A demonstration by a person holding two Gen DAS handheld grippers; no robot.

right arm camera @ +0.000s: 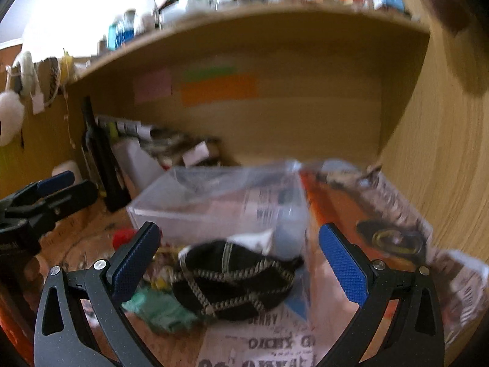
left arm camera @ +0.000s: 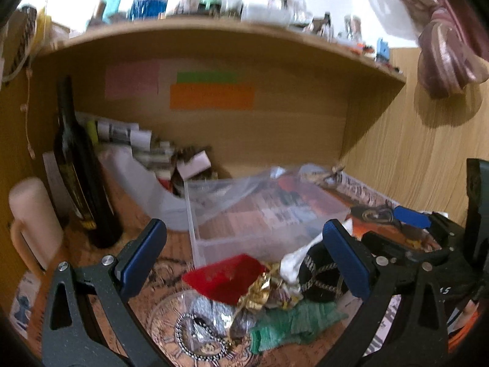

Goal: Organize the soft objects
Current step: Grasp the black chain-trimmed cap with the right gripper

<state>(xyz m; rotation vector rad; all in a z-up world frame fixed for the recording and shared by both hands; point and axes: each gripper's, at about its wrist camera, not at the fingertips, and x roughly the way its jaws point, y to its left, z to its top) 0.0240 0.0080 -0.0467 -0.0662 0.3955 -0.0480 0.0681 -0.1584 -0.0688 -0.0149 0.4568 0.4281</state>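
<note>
1. The left hand-held gripper [left arm camera: 244, 260] hangs open with nothing between its blue pads, above a heap of small things on the worktop [left arm camera: 159, 244].
2. The right hand-held gripper [right arm camera: 238, 263] is open too, also holding nothing; a black cap [right arm camera: 232, 281] with pale braided trim lies between its fingers, near the camera.
3. In the left view the cap [left arm camera: 321, 278] sits at the right of the heap, partly hidden behind the right finger [left arm camera: 345, 260].
4. A green cloth [left arm camera: 293, 327] lies crumpled at the near side of the heap, just left of the cap; in the right view it [right arm camera: 159, 305] is blurred and partly hidden by the left finger.
5. A red piece [left arm camera: 226, 275], gold foil [left arm camera: 259, 290] and a white twisted scrap [left arm camera: 293, 263] touch one another in the middle; what the red piece is made of is hard to tell.
6. A clear box [left arm camera: 262, 214] stands just beyond the heap, with a clear bag draped into it; its contents blur into the printed paper underneath.
7. A dark bottle [left arm camera: 79, 177] and a pale mug [left arm camera: 33, 223] stand at far left, the mug cut by the frame edge.
8. The shelf [left arm camera: 214, 27] above carries bottles too blurred to identify.
</note>
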